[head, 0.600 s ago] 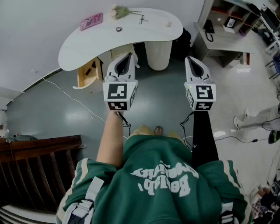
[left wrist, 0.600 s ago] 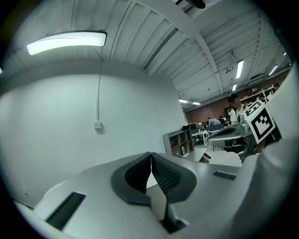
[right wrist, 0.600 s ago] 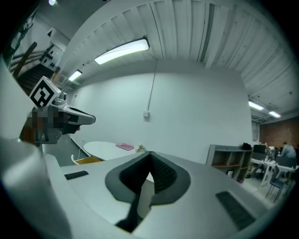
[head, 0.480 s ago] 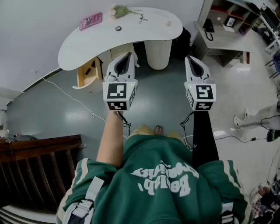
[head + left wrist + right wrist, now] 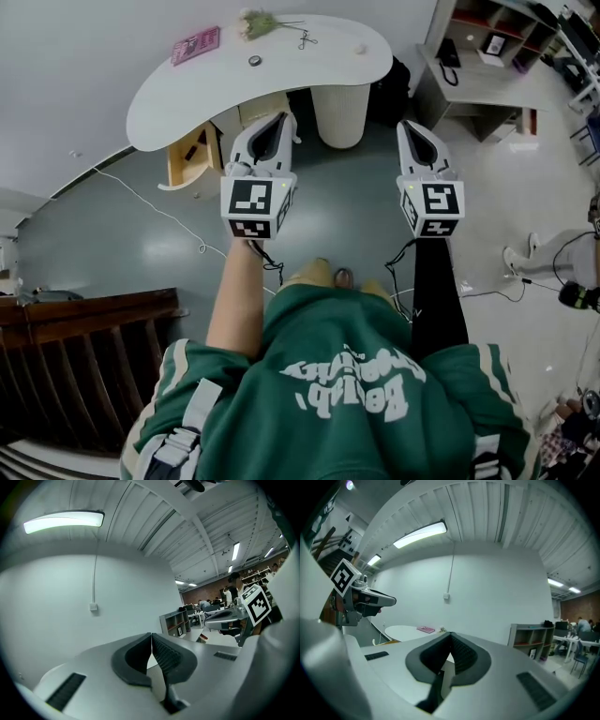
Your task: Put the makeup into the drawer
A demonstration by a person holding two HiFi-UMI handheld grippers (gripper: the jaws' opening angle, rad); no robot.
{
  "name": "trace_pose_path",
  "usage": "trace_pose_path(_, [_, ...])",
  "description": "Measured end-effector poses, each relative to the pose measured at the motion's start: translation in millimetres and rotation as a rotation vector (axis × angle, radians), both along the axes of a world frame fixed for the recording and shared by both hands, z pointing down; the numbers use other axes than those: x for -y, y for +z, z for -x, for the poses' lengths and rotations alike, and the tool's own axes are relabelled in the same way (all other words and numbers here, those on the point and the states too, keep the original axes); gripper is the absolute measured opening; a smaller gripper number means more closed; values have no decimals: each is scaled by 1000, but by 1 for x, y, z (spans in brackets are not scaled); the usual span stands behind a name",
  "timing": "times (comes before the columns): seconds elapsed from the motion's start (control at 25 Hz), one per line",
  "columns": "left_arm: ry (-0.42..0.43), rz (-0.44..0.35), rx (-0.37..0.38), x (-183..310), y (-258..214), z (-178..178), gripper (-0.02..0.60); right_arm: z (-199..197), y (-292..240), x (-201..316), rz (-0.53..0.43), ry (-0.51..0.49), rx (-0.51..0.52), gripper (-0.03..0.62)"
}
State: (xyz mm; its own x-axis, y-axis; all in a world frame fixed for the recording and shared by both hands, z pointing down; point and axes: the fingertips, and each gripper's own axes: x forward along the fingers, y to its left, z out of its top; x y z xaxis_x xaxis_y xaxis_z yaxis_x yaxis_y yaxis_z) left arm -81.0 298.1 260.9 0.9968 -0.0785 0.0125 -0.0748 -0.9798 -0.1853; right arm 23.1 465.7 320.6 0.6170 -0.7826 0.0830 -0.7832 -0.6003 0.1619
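The white curved table (image 5: 281, 70) stands ahead of me, across the floor. On it lie a pink makeup case (image 5: 195, 44), a small round compact (image 5: 255, 61) and a small pale item (image 5: 360, 51). Under its left side a wooden drawer (image 5: 192, 155) stands pulled open. My left gripper (image 5: 278, 119) is held level in the air short of the table, jaws shut and empty (image 5: 151, 641). Beside it at the same height, my right gripper (image 5: 410, 127) is also shut on nothing (image 5: 450, 641). The right gripper view shows the table (image 5: 405, 631) and pink case (image 5: 425, 629) far off.
Dried flowers (image 5: 261, 23) and scissors (image 5: 306, 39) lie at the table's back. A ribbed white pedestal (image 5: 339, 117) carries the table. A shelf unit (image 5: 483, 56) stands at the right, a dark wooden railing (image 5: 84, 356) at the left, cables (image 5: 159, 216) on the floor.
Both grippers have kept their places and stayed shut. At the right edge a person's feet have shifted a little.
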Motion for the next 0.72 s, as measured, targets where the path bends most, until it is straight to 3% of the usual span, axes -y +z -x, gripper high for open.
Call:
trace_pose_path(0.32, [22,3,8,14,4,-22,16,-19,8,9,-7,21,15,9])
trace_pose_path(0.72, [66,30,21,79,21,-114,17,-108,15,62,22,81,7,9])
